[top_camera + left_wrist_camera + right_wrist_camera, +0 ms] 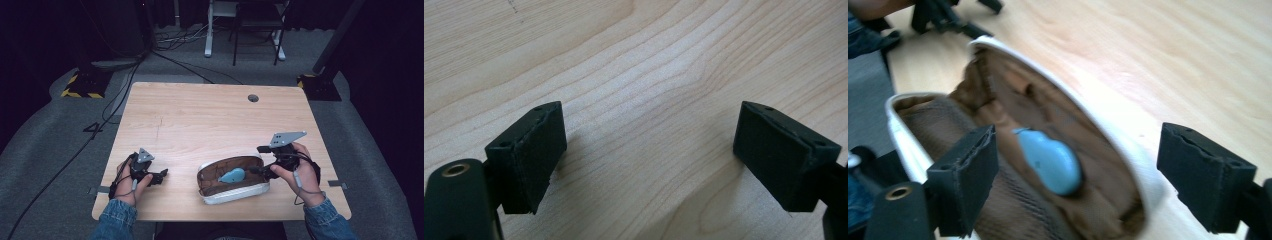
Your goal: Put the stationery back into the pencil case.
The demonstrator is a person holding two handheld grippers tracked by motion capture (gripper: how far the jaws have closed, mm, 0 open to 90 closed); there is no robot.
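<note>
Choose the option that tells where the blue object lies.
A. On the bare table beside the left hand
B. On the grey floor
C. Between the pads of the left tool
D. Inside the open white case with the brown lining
D: the blue object rests on the brown lining inside the open white case, apart from the wide-open jaws of the right tool.

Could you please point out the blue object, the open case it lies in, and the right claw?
blue object [1050, 162]: right gripper view, middle of its rounded body.
open case [235, 194]: high view, white outer rim.
right claw [256, 170]: high view, midway between its fingertips.
</note>
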